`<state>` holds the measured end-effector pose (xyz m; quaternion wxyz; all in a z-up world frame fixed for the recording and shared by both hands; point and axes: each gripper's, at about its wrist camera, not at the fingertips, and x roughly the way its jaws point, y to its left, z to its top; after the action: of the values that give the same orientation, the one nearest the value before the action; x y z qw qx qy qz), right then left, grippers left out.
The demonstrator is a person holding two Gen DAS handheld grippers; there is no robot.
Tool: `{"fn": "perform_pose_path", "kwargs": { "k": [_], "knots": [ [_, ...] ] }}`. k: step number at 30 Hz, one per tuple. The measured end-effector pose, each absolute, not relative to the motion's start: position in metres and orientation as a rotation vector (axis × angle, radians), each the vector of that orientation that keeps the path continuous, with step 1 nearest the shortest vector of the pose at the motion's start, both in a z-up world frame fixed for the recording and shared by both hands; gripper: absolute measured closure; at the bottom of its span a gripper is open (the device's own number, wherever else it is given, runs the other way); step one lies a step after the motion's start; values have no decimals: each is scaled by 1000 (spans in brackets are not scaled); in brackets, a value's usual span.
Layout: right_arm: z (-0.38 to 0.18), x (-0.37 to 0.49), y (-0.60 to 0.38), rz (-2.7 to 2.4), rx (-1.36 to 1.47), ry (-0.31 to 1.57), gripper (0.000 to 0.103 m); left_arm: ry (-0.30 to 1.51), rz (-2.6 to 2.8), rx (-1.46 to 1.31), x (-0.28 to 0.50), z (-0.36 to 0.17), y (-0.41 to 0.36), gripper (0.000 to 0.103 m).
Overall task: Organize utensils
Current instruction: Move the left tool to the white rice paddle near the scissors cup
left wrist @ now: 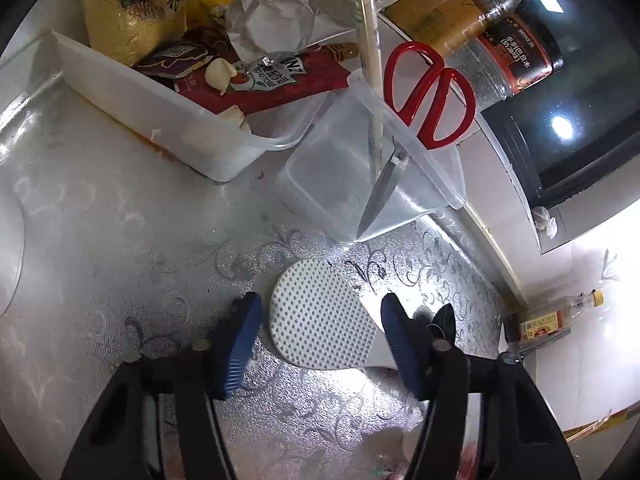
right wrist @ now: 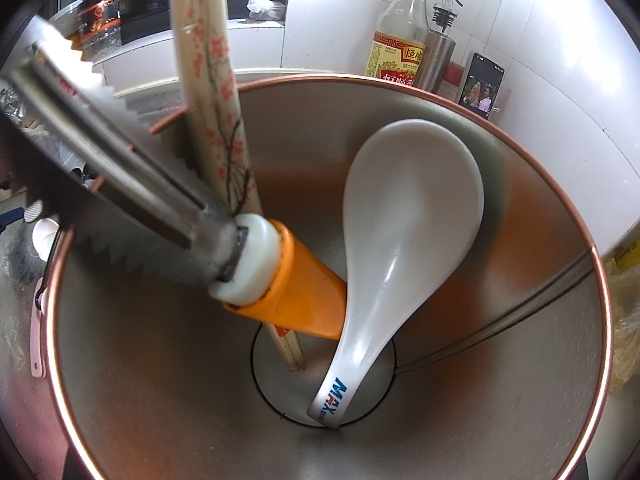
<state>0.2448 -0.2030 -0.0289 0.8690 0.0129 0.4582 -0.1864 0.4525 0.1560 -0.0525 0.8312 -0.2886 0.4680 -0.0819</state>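
While the left gripper [left wrist: 320,344] is held low over the silver embossed countertop [left wrist: 120,240], its blue pads [left wrist: 236,344] stand partly open on either side of a white dimpled plastic rice paddle [left wrist: 320,320], and contact with the pads cannot be told. The paddle lies flat, blade to the far left, handle running near right behind the right pad. Farther off, red-handled scissors [left wrist: 428,96] and pale chopsticks [left wrist: 372,60] are stood in a tilted clear plastic tub [left wrist: 340,168]. In the right wrist view, a copper-rimmed steel holder [right wrist: 520,320] contains a white ceramic spoon [right wrist: 408,216], an orange-handled serrated tool [right wrist: 296,292] and floral chopsticks [right wrist: 216,92]; the right gripper's fingers are not shown.
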Motion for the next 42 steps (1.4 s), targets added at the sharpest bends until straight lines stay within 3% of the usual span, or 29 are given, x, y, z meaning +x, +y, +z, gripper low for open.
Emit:
{"fn": "perform_pose_path", "kwargs": {
  "k": [3, 5, 8, 25, 42],
  "knots": [
    [-29, 245, -204, -393, 44, 962, 11, 978, -147, -588, 454, -54, 156, 58],
    [-29, 245, -205, -395, 46, 963, 11, 978, -109, -558, 455, -54, 156, 77],
    [-28, 247, -205, -398, 38, 964, 11, 985, -89, -579, 456, -60, 159, 97],
    [-31, 246, -204, -387, 37, 955, 11, 957, -165, -779, 394, -80, 174, 100],
    [-32, 245, -203, -384, 23, 952, 11, 991, -210, -852, 399, -84, 182, 100]
  ]
}}
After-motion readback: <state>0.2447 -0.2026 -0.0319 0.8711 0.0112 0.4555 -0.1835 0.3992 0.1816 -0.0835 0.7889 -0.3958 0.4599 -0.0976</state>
